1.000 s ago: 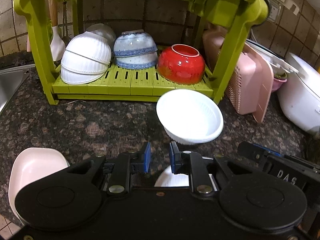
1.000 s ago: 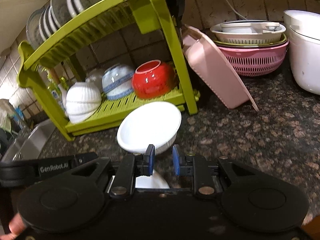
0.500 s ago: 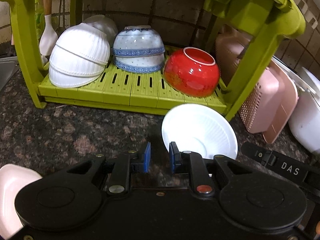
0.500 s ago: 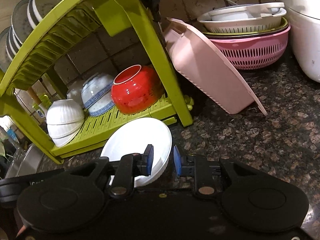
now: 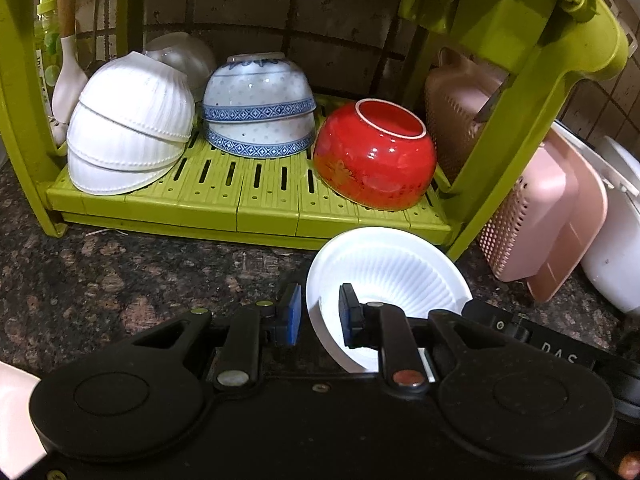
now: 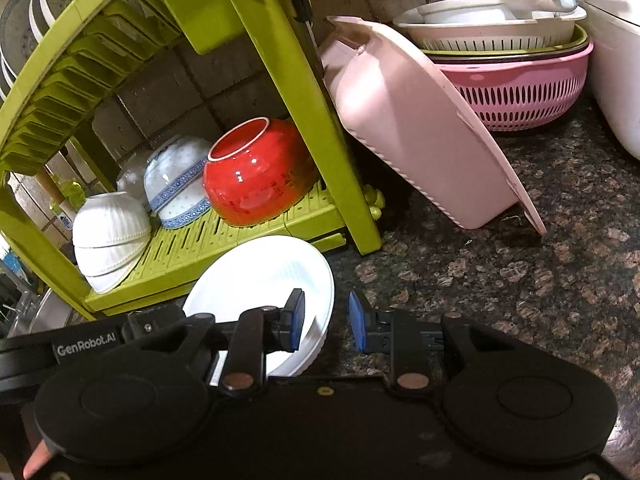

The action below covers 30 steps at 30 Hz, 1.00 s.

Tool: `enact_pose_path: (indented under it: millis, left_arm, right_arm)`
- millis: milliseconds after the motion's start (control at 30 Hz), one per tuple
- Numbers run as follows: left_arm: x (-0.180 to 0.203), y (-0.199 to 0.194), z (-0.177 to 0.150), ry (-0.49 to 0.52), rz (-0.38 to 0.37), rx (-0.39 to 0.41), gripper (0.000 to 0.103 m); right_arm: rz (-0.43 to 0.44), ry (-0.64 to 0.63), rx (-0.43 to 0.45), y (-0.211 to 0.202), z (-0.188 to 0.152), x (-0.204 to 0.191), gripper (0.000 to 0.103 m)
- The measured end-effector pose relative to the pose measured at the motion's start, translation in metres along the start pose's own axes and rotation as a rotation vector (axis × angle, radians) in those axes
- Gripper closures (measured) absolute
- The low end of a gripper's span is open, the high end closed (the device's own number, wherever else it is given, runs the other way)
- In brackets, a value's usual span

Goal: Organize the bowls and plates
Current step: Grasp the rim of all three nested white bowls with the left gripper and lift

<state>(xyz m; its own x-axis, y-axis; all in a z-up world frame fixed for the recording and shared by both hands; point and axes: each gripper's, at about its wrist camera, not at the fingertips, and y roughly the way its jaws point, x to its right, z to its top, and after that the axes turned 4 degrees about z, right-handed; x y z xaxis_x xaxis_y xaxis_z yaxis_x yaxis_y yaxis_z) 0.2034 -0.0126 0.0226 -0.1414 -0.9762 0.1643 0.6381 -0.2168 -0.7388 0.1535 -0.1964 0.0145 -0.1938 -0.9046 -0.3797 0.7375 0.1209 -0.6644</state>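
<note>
A white ribbed bowl (image 5: 392, 280) sits tilted on the dark counter, just in front of the green rack's (image 5: 240, 208) right leg. My left gripper (image 5: 320, 314) is open by a narrow gap and straddles the bowl's left rim, its right finger inside the bowl. Over the same bowl (image 6: 256, 276), my right gripper (image 6: 326, 322) is open too, with the right rim in its gap. No pad visibly presses the rim. On the rack's lower shelf lie stacked white ribbed bowls (image 5: 128, 128), blue-patterned bowls (image 5: 258, 104) and a red bowl (image 5: 376, 160), all upside down.
A pink tray (image 6: 420, 132) leans against the rack's right leg. Behind it stand a pink colander (image 6: 528, 88) with strainers stacked in it and a white appliance (image 6: 616, 60). Plates (image 6: 24, 20) stand in the rack's top tier. A pale pink dish (image 5: 16, 400) lies at the near left.
Both grippers have moved forward toward the rack. The white bowl, ahead of the fingertips before, now has its rim between the fingers of each. The finger gaps look unchanged.
</note>
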Motion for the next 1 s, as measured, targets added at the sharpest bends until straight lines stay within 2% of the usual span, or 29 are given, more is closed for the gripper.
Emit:
enact_pose_path:
  millis: [300,533,833,1000]
  left_arm:
    - [0.005,0.013,-0.001,0.015,0.000,-0.027,0.075]
    - [0.011,0.019,-0.003,0.045,0.028,-0.030,0.075]
    - [0.014,0.024,-0.005,0.082,0.040,-0.036,0.076]
    - [0.014,0.024,-0.005,0.088,0.043,-0.033,0.081]
  right_arm:
    - [-0.005,0.000,-0.038,0.015,-0.001,0.003,0.075]
    - [-0.001,-0.023,-0.050,0.021,-0.003,0.001,0.075]
    - [-0.008,-0.060,-0.059,0.025,-0.006,-0.005,0.081]
    - [-0.021,-0.084,-0.043,0.023,-0.007,-0.007,0.082]
